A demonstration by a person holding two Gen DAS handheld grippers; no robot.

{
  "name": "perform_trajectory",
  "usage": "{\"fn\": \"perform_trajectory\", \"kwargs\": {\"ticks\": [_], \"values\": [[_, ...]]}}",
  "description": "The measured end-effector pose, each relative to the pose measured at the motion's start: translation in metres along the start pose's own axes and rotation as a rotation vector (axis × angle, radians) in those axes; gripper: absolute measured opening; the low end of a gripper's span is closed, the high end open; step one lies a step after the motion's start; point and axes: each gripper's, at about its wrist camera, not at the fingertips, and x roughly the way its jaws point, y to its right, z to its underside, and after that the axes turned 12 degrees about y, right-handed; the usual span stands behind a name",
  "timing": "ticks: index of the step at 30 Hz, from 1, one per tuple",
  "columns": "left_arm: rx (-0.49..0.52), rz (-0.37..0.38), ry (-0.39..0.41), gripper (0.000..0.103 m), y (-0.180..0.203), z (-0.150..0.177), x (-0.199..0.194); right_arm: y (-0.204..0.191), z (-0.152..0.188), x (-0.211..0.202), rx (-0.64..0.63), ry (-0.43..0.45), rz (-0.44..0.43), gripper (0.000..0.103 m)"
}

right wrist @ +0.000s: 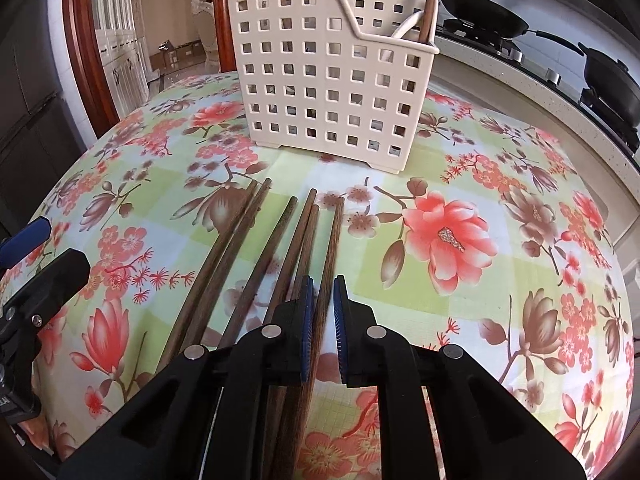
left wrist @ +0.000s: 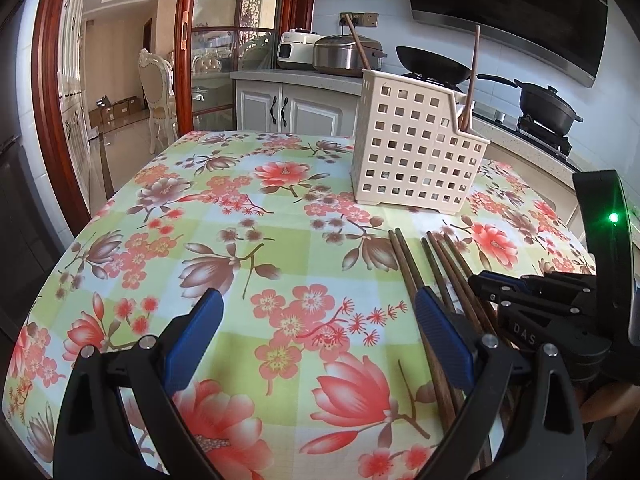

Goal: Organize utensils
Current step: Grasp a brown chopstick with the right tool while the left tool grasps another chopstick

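Note:
Several brown wooden chopsticks (right wrist: 256, 248) lie side by side on the floral tablecloth, pointing toward a cream perforated utensil holder (right wrist: 328, 76). The holder (left wrist: 416, 148) has two chopsticks (left wrist: 472, 80) standing in it. My right gripper (right wrist: 322, 284) is low over the rightmost chopstick (right wrist: 330, 264), its blue pads nearly closed around it with a small gap on the right. My left gripper (left wrist: 320, 308) is wide open and empty above the cloth, left of the chopsticks (left wrist: 440, 272). The right gripper (left wrist: 484, 280) shows at the right of the left wrist view.
The table (left wrist: 240, 216) with the floral cloth ends at the left, beside a wooden door frame (left wrist: 52, 120). A kitchen counter with a wok (left wrist: 432, 64), a pot (left wrist: 548, 104) and rice cookers (left wrist: 344, 54) runs behind and to the right.

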Motion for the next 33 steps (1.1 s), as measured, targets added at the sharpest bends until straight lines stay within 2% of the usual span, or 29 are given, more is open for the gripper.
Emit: {"fn": "perform_trajectory", "kwargs": {"ticks": [6,11,14,16,20,29,33], "values": [[0.022,0.006,-0.029,0.093,0.006,0.001,0.005,0.006,0.005,-0.005,-0.001,0.008,0.010,0.007],[0.047,0.012,-0.107,0.091,0.016,-0.001,0.025,0.024,0.011,-0.012,0.048,0.009,0.010,0.007],[0.057,0.021,-0.144,0.081,0.025,-0.002,0.036,0.033,0.014,-0.015,0.071,0.011,0.002,0.007],[0.067,0.024,-0.167,0.080,0.032,-0.004,0.045,0.039,0.015,-0.017,0.086,0.012,-0.005,0.007],[0.066,0.029,-0.218,0.066,0.042,-0.002,0.059,0.044,0.018,-0.020,0.102,0.014,-0.023,0.007],[0.063,0.010,-0.253,0.059,0.051,-0.001,0.077,0.051,0.022,-0.023,0.133,0.016,-0.063,0.007],[0.080,-0.022,-0.251,0.050,0.055,-0.002,0.080,0.054,0.022,-0.024,0.146,0.016,-0.078,0.007]]}}
